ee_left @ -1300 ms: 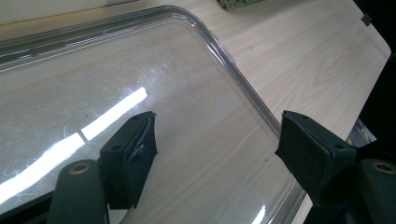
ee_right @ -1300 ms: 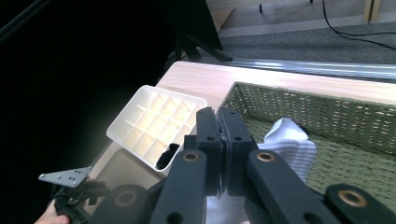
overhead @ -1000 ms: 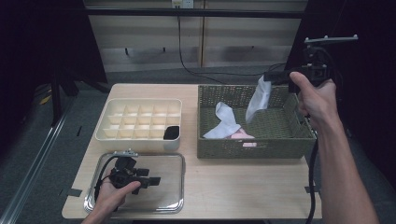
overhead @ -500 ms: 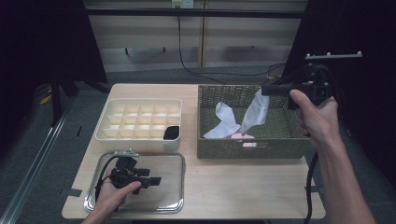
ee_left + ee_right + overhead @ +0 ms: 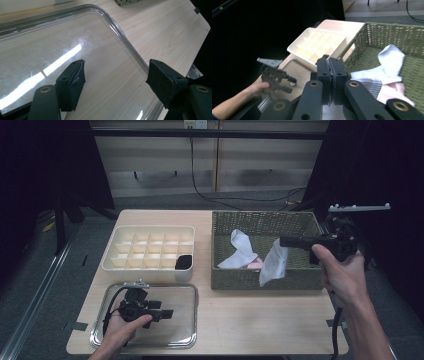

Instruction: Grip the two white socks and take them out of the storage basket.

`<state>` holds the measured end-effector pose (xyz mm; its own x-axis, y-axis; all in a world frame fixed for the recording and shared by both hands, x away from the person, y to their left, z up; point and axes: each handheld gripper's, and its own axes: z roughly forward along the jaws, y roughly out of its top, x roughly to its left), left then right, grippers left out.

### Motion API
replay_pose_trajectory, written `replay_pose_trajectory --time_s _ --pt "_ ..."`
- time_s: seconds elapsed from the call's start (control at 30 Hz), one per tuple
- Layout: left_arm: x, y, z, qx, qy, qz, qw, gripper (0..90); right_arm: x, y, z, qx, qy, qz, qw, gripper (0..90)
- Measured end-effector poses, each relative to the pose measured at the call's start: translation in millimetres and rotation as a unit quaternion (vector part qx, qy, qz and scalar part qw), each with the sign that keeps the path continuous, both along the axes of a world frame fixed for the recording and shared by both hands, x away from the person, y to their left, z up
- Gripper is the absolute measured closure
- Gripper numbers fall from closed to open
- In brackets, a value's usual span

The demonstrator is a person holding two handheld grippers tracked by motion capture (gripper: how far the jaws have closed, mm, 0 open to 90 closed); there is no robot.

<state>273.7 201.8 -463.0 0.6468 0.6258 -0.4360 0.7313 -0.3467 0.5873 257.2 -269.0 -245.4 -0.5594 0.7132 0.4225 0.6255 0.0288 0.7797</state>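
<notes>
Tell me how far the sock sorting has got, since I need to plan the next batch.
Done: one dark item sits in a compartment of the cream divider box. In hand: the right gripper is shut on a white sock, dangling over the wicker basket's front wall. Left: another white sock and something pink lie in the basket. The left gripper rests open over the clear tray.

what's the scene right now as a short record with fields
held item: white sock, hanging from the right claw, jaws shut on it
sock position: over the front wall of the wicker basket
in basket: another white sock, something pink
left claw: open, over the clear tray
divided box: one dark item in a front compartment
</notes>
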Motion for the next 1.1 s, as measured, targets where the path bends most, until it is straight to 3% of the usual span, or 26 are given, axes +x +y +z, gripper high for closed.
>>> replay_pose_trajectory --time_s 0.3,0.4,0.6,0.73,0.9,1.03,1.1 --pt "-5.1 -7.9 7.2 -0.009 -0.019 -0.014 0.9997 34.4 -15.6 13.3 -32.0 0.005 0.019 0.015 0.9997 88.0" --pt "-7.1 -8.7 9.3 -0.012 -0.023 -0.014 0.9996 35.0 -16.0 18.3 -45.3 -0.012 0.028 0.018 0.9994 88.0" --pt "-10.8 -12.6 11.5 -0.009 -0.026 -0.022 0.9994 36.9 -20.1 27.0 -68.1 0.001 0.044 0.032 0.9985 88.0" --pt "-11.8 -15.9 14.0 -0.02 -0.026 -0.035 0.9988 37.2 -23.6 30.9 -82.4 0.009 0.051 0.037 0.998 88.0" --pt "-12.8 -20.7 15.2 -0.024 -0.026 -0.044 0.9984 36.8 -24.0 35.6 -111.5 0.017 0.071 0.041 0.9965 88.0" --pt "-11.3 -25.4 15.5 -0.015 -0.024 -0.047 0.9985 37.0 -25.4 34.1 -127.5 0.026 0.08 0.036 0.9958 88.0" --pt "-10.0 -28.2 16.9 -0.015 -0.027 -0.049 0.9983 37.7 -25.8 33.8 -134.0 0.02 0.081 0.03 0.9961 88.0"
